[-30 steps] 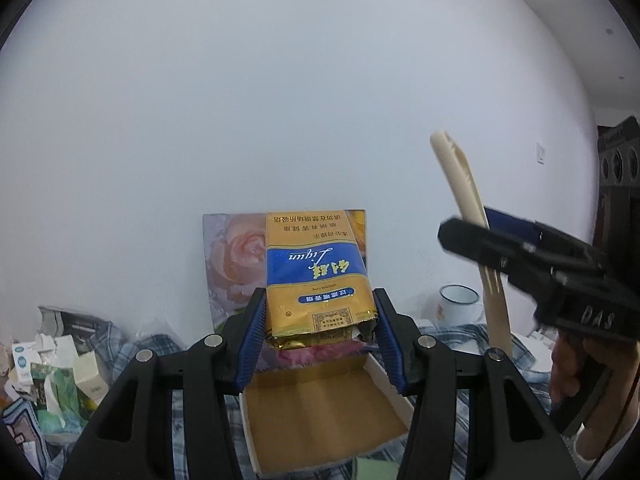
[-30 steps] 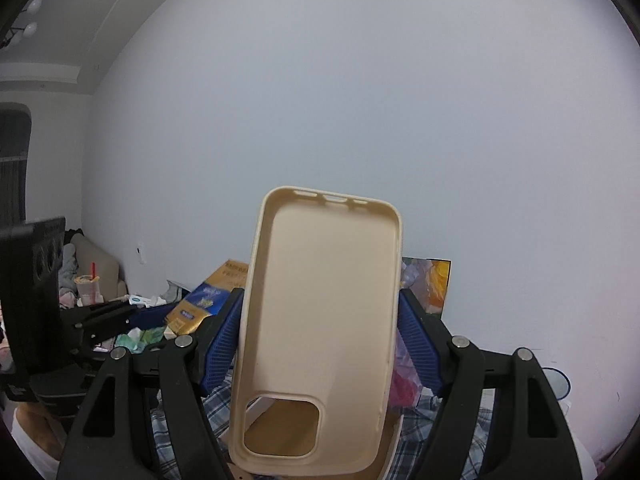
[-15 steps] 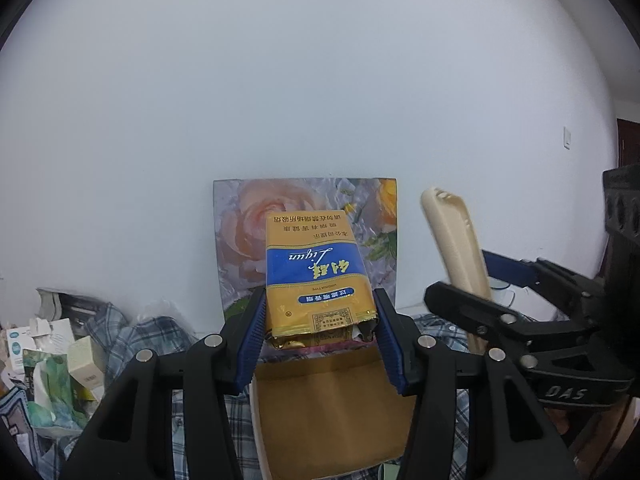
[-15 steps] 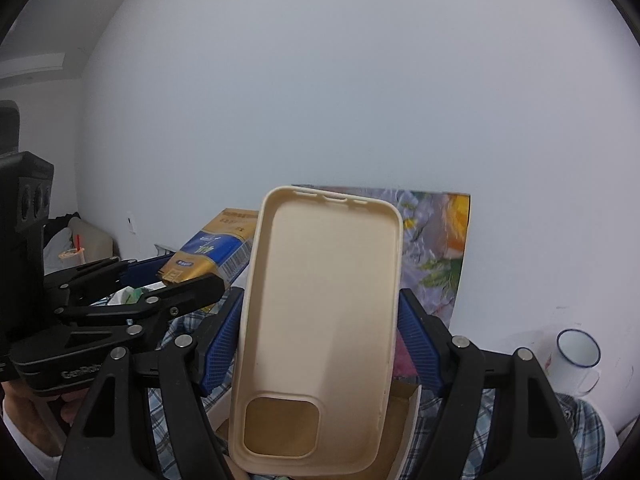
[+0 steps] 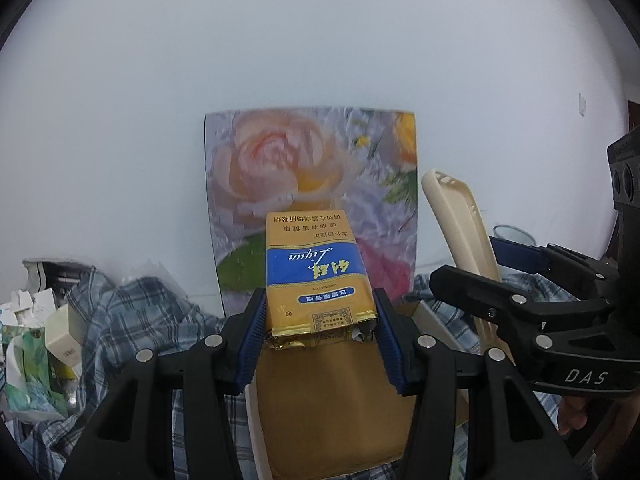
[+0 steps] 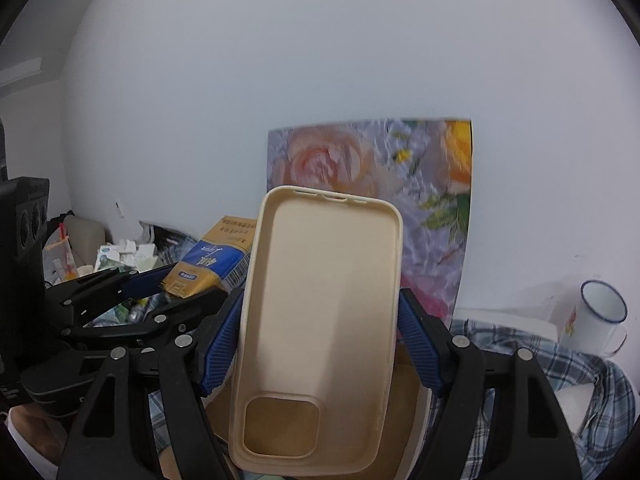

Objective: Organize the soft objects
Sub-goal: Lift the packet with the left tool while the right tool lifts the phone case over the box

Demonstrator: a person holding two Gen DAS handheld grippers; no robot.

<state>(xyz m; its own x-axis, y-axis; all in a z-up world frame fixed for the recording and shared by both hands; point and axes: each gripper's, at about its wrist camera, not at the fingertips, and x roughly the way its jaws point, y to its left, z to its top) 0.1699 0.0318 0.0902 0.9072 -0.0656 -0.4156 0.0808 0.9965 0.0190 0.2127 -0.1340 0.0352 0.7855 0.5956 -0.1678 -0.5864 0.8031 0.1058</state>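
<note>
My left gripper (image 5: 320, 316) is shut on a yellow and blue soft pack (image 5: 316, 272) and holds it above an open cardboard box (image 5: 332, 408). My right gripper (image 6: 320, 328) is shut on a cream phone case (image 6: 320, 320), held upright over the same box (image 6: 400, 432). The case also shows in the left wrist view (image 5: 460, 232), to the right of the pack. The pack shows in the right wrist view (image 6: 212, 264), to the left of the case.
The box's flowered lid (image 5: 312, 184) stands open against the white wall. A checked cloth (image 5: 132, 312) covers the table. Small boxes and packets (image 5: 44, 332) are piled at the left. A white enamel mug (image 6: 596, 316) stands at the right.
Both grippers have tilted down and moved closer to the box with their loads. More of the flowered lid and the box floor shows. The two grippers have come closer together.
</note>
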